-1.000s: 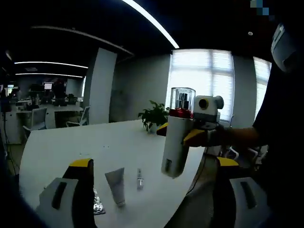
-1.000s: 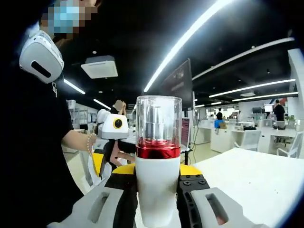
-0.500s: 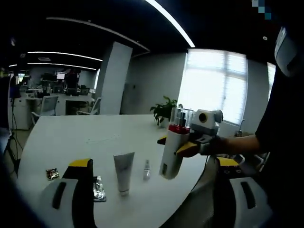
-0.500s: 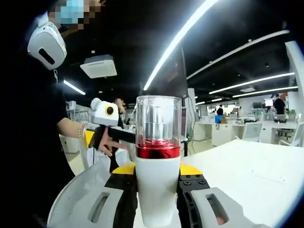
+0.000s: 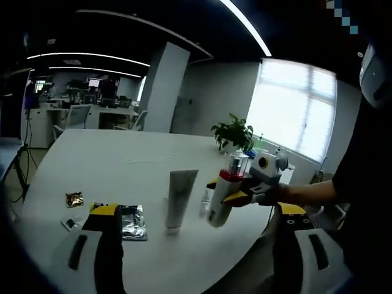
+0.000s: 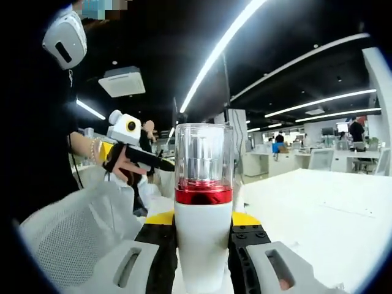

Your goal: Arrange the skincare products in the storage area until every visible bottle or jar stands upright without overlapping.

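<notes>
In the left gripper view, my left gripper (image 5: 196, 245) hangs with its jaws wide and nothing between them. The table (image 5: 92, 165) now sits higher and fuller than a second ago, though that is my camera tipping down. A white tube (image 5: 180, 199) stands upright near the edge, a small vial (image 5: 204, 203) just behind it, foil sachets (image 5: 131, 222) flat nearby. My right gripper (image 5: 251, 191) has brought the pump bottle (image 5: 223, 197) down close beside the tube, tilted, not yet set down.

In the right gripper view, my jaws remain clamped on the bottle's white body (image 6: 203, 245), clear cap up. I judge placing comes next, clear of the tube.
</notes>
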A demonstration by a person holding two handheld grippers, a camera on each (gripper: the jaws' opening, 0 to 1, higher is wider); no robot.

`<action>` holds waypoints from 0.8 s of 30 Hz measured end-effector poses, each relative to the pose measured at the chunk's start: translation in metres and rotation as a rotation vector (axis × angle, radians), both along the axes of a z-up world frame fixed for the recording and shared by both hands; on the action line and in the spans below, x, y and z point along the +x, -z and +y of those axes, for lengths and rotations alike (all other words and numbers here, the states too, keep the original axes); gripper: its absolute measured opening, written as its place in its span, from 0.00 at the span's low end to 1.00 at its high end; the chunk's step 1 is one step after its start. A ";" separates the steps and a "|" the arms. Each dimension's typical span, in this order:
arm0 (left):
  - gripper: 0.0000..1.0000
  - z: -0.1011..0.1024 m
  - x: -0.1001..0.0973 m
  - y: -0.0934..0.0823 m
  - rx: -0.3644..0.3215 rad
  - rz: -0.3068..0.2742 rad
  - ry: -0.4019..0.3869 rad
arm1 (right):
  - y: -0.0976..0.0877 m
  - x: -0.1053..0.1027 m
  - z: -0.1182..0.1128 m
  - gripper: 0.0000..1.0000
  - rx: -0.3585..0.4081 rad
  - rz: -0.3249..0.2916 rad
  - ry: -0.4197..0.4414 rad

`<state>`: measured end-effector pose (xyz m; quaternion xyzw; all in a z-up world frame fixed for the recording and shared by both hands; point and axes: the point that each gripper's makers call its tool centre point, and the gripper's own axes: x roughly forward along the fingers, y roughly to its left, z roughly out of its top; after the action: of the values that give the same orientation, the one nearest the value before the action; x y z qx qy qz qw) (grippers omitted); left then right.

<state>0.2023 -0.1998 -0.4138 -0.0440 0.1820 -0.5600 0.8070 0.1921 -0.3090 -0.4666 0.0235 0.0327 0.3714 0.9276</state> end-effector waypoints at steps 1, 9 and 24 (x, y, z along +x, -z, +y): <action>0.97 0.001 0.001 0.002 0.003 0.005 -0.004 | 0.005 0.001 0.000 0.22 -0.010 -0.002 -0.002; 0.96 0.000 0.006 0.012 0.036 0.017 -0.013 | 0.041 0.008 -0.007 0.22 -0.006 0.028 0.017; 0.96 -0.007 0.000 0.024 0.072 0.041 0.018 | 0.056 0.023 -0.012 0.22 0.025 0.033 0.014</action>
<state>0.2022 -0.2068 -0.4381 -0.0245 0.2188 -0.5595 0.7990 0.2150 -0.3210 -0.5227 0.0412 0.0433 0.3650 0.9291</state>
